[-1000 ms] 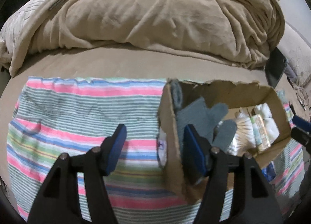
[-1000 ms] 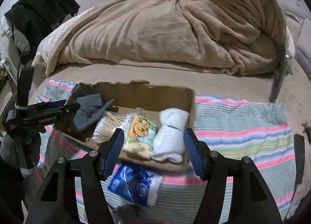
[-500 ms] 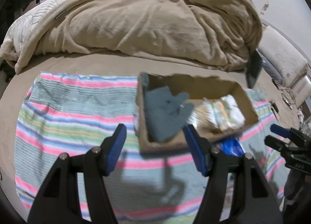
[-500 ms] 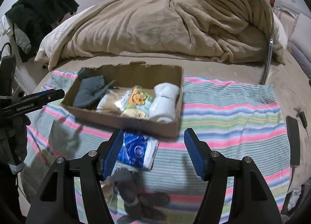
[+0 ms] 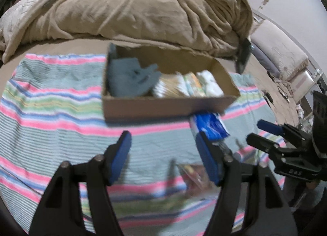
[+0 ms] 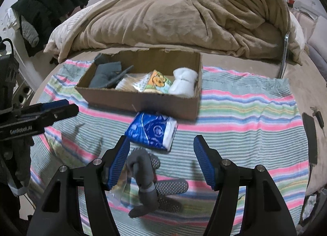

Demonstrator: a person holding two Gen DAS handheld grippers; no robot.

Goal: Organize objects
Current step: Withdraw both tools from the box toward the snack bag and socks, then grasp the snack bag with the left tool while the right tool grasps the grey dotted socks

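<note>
A cardboard box (image 6: 143, 101) (image 5: 163, 107) sits on a striped cloth (image 6: 245, 105) on the bed. It holds grey gloves (image 6: 106, 74), cotton swabs (image 6: 130, 84), a printed packet (image 6: 158, 81) and a white roll (image 6: 184, 81). A blue tissue pack (image 6: 152, 130) (image 5: 210, 126) lies in front of the box. Grey grip socks (image 6: 149, 178) lie nearer me. My right gripper (image 6: 161, 161) is open and empty above the socks. My left gripper (image 5: 163, 157) is open and empty over the cloth, in front of the box.
A beige blanket (image 6: 184, 17) is heaped behind the box. Dark clothes (image 6: 51, 4) hang at the far left. A black phone (image 6: 310, 139) lies at the cloth's right edge. A clear wrapper (image 5: 192, 174) lies near the left gripper.
Both grippers have pulled back from the box, towards me. The tissue pack and the socks have come into view in front of the box.
</note>
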